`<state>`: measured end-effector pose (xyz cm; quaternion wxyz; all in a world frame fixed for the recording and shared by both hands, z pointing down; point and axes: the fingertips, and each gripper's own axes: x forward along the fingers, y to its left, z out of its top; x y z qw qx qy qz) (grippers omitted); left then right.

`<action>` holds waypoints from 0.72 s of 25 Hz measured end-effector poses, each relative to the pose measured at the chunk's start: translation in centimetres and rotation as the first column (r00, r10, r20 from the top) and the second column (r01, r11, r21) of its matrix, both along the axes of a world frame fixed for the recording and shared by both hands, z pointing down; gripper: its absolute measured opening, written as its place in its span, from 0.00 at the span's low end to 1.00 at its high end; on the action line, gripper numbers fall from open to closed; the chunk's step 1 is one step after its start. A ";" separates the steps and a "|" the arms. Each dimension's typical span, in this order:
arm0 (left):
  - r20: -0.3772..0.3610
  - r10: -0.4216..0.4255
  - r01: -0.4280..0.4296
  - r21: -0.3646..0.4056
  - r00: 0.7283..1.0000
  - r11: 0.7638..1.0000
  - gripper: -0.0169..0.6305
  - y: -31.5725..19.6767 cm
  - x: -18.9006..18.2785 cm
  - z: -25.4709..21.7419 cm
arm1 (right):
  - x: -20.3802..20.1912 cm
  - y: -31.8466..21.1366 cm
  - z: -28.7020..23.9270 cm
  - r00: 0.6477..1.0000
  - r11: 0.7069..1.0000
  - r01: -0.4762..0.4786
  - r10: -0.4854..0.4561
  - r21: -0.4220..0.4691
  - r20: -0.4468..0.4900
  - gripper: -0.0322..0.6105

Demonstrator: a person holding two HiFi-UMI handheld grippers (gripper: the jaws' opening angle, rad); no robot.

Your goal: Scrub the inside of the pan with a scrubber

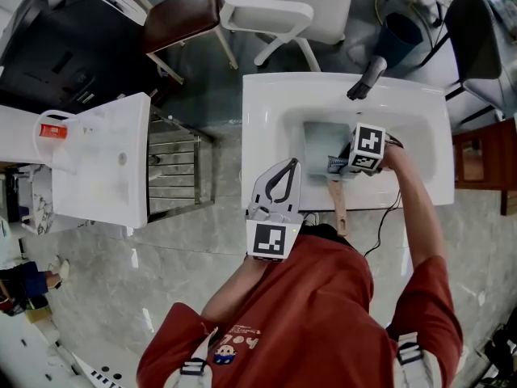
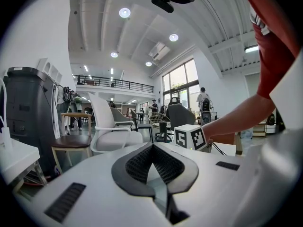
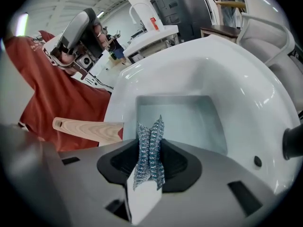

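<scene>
Inside the white sink [image 1: 266, 120] sits a square grey pan [image 1: 323, 140], mouth up, against the left side of the bowl. Its pale wooden handle [image 1: 338, 204] gives the long axis: it runs from the pan's near edge out over the sink's front rim and points toward the person in the red shirt, the free end hanging past the rim. In the right gripper view the handle points off to the left, with the pan's flat floor lying bare beyond it. The right gripper [image 1: 339, 165] hangs over the pan's near right corner, close to where the handle joins, its jaws clamped on a crumpled blue-silver mesh scrubber [image 3: 149, 136] that stands up between the pads. Whether the scrubber touches the pan cannot be told. The left gripper [image 1: 292, 164] rests at the sink's front rim, just left of the handle and apart from the pan, with its jaw tips meeting and nothing between them. The pan's left wall lies close to the bowl's wall, while to the right of the pan the bowl has open room, partly under the right forearm. At the far rim a dark faucet [image 1: 366, 79] leans in over the bowl, beyond the pan's far right corner. Well to the left stand a second white basin [image 1: 105, 168] and a metal rack [image 1: 174, 172], and beyond the sink a white chair [image 1: 283, 6].
</scene>
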<state>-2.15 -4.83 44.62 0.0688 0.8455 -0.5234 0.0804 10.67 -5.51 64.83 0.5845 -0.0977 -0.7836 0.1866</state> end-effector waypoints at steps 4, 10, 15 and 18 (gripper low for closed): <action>0.010 0.000 -0.001 0.031 1.000 1.000 0.04 0.0 -0.2 -0.4 | -0.1 0.1 0.6 1.000 0.999 -0.026 0.027 -0.029 0.014 0.27; 0.015 -0.010 0.010 0.046 1.000 0.999 0.04 -0.2 -0.5 -0.2 | 0.0 0.1 0.9 0.999 0.996 -0.047 0.048 -0.070 0.022 0.27; 0.016 -0.004 0.003 0.061 1.000 0.998 0.04 -0.5 -0.4 -0.9 | 0.0 0.1 0.8 0.999 0.996 -0.040 0.042 -0.081 0.025 0.27; 0.012 -0.012 0.011 0.018 1.000 1.000 0.04 -0.3 -0.3 -0.1 | 0.0 -0.2 0.9 0.999 0.998 -0.024 0.025 -0.055 0.033 0.27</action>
